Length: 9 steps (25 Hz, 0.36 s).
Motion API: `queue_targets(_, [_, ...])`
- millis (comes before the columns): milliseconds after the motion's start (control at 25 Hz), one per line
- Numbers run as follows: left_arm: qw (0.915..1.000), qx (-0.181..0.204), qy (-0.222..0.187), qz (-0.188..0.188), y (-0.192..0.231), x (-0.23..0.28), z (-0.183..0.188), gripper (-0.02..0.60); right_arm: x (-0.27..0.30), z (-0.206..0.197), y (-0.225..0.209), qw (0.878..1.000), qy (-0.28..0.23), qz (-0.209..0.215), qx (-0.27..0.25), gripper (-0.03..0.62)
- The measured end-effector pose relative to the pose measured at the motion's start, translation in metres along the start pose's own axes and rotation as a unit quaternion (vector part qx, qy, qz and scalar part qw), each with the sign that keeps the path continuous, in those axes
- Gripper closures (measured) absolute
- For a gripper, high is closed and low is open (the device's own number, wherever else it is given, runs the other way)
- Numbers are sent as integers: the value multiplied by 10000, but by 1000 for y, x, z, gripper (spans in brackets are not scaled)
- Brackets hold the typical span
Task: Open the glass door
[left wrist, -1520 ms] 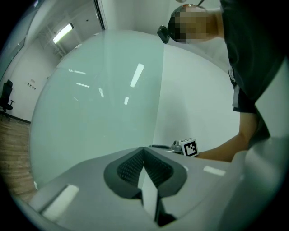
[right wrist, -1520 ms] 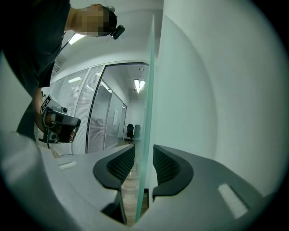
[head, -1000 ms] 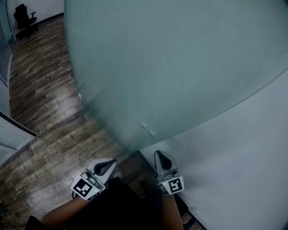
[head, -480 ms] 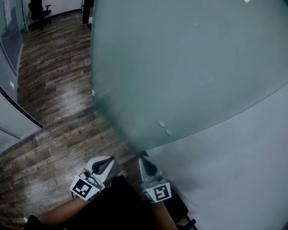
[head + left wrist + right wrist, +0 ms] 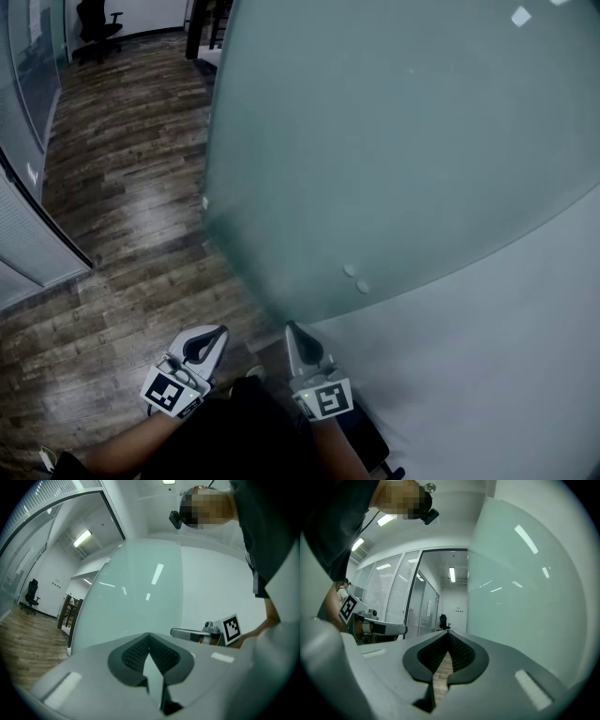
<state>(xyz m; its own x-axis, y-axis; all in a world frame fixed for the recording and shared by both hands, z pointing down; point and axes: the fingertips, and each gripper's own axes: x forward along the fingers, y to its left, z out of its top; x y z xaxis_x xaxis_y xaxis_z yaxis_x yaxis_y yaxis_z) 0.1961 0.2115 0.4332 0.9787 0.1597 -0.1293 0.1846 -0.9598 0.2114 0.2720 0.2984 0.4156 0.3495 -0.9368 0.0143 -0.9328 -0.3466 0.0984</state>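
Opening looks largely done: the glass door [image 5: 394,141] stands swung aside, front-right of the person beside the white wall [image 5: 506,375], with wood floor [image 5: 122,187] open past its free edge. The panel is upright, long axis vertical. The left hand-held gripper [image 5: 220,331] and right hand-held gripper [image 5: 290,327] are both clenched on nothing, just short of the door's lower corner.
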Motion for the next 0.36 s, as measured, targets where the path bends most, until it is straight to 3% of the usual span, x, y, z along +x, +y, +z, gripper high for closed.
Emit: queue_targets(360, [9998, -43, -97, 158, 23, -25, 3, 581, 23, 2, 29, 9997, -51, 231, 98, 594])
